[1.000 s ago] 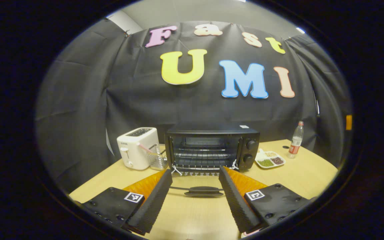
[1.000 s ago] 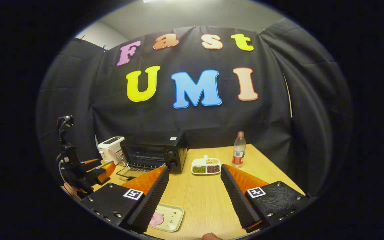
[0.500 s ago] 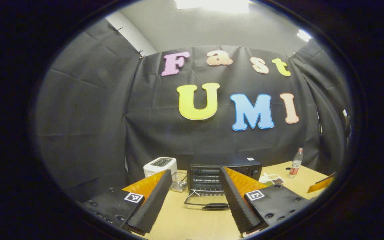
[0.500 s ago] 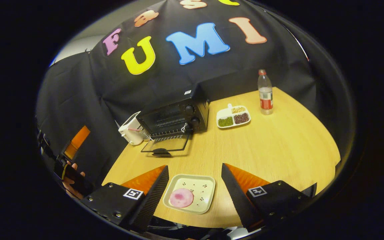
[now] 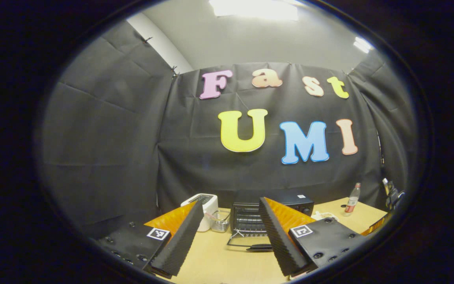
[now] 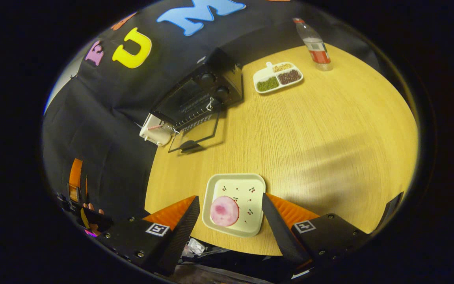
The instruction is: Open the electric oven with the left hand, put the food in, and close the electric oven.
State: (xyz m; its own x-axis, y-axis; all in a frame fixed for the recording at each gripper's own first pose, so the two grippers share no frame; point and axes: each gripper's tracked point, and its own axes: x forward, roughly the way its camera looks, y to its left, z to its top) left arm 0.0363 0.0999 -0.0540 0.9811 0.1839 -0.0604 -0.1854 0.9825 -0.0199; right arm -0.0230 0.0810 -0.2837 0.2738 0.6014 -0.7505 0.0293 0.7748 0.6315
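The oven is a small black box with two round knobs stacked on its right side and a wire rack visible through its mouth. It stands at the far edge of the wooden bench, against the booth's black wall. Its glass door is dropped fully open and lies flat, just above the bench top, with a dark handle at its front edge. In the left gripper view the same oven sits straight ahead and well off, with the door folded down toward the camera.

The food is a round pink slice lying on a square white plate dotted with small cherry prints. The plate rests near the front edge of the bench, well apart from the oven.

The right gripper hangs above the plate with its fingers spread wide, one on each side of the plate, and holds nothing. The left gripper is held back from the oven, its fingers also spread wide and empty.

A white toaster stands just left of the oven, with a small clear rack between them. To the oven's right lie a divided dish of beans and a plastic bottle with a red label.
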